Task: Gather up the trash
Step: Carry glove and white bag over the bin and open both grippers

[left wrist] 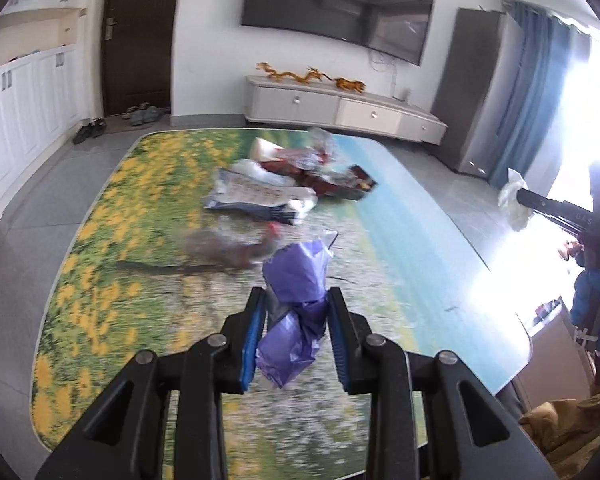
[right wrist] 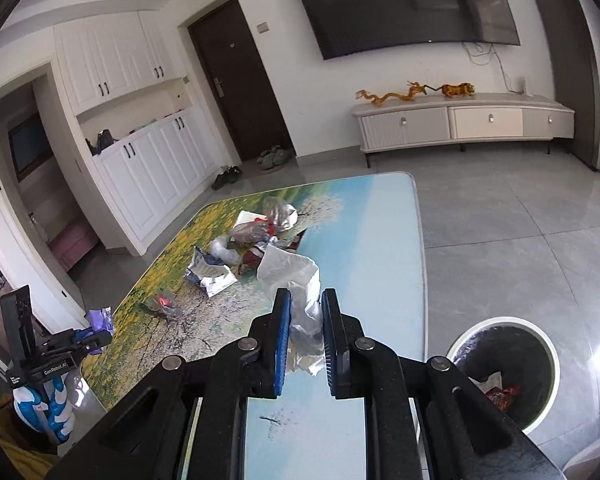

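Observation:
My left gripper (left wrist: 297, 300) is shut on a crumpled purple plastic bag (left wrist: 296, 280) and holds it above the table; it also shows in the right wrist view (right wrist: 96, 334) at the table's left edge. My right gripper (right wrist: 306, 300) is shut on a clear white plastic wrapper (right wrist: 290, 276) above the table's near end; it shows in the left wrist view (left wrist: 518, 196) at far right. A pile of trash (right wrist: 256, 240) lies mid-table: a blue-white snack bag (right wrist: 210, 272), clear wrappers, red packets. A clear wrapper with red (right wrist: 165, 305) lies apart.
The table (right wrist: 372, 240) has a flower-and-sky print top. A round white-rimmed trash bin (right wrist: 504, 372) with a dark liner and some trash stands on the floor to the right of the table. A TV cabinet (right wrist: 460, 120) stands at the far wall.

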A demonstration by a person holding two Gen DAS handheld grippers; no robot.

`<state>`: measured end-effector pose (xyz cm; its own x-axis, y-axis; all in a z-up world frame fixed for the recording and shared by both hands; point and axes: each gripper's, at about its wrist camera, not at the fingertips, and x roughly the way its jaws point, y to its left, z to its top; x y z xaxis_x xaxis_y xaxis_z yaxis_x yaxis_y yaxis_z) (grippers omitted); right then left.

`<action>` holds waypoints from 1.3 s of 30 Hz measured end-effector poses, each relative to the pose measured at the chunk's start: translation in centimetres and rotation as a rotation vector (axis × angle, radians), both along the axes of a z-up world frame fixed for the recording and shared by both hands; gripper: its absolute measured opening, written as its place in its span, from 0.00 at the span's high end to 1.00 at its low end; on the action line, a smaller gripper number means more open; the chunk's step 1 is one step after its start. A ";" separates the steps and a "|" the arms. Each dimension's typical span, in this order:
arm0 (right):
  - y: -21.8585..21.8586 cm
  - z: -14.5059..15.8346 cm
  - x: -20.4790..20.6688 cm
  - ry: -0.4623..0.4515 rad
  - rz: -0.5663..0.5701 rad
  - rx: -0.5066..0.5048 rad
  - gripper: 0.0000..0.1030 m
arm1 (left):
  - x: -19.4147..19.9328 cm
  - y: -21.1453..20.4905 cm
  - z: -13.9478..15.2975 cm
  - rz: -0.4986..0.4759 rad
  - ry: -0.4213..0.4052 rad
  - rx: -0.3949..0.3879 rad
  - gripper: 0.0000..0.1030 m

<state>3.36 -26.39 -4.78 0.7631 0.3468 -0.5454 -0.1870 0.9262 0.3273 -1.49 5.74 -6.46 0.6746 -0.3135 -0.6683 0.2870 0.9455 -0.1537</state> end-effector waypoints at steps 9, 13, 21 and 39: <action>-9.3 -3.8 -3.3 0.021 -0.187 0.052 0.85 | 2.5 -12.8 1.5 -0.261 0.045 0.045 0.72; -13.4 -6.7 -4.5 0.065 -0.283 0.075 0.85 | 4.1 -20.6 1.1 -0.391 0.071 0.093 0.72; -19.2 -11.7 -3.8 0.167 -0.390 0.118 0.84 | 6.8 -33.8 -2.5 -0.562 0.167 0.159 0.71; -21.7 -17.7 4.3 0.293 -0.388 0.052 0.65 | 16.0 -42.7 -7.9 -0.507 0.336 0.085 0.47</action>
<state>7.66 -48.07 -22.53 0.6584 0.0990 -0.7461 0.2761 0.8905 0.3618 14.49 -36.95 -14.41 0.2032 -0.4766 -0.8553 0.6529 0.7170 -0.2443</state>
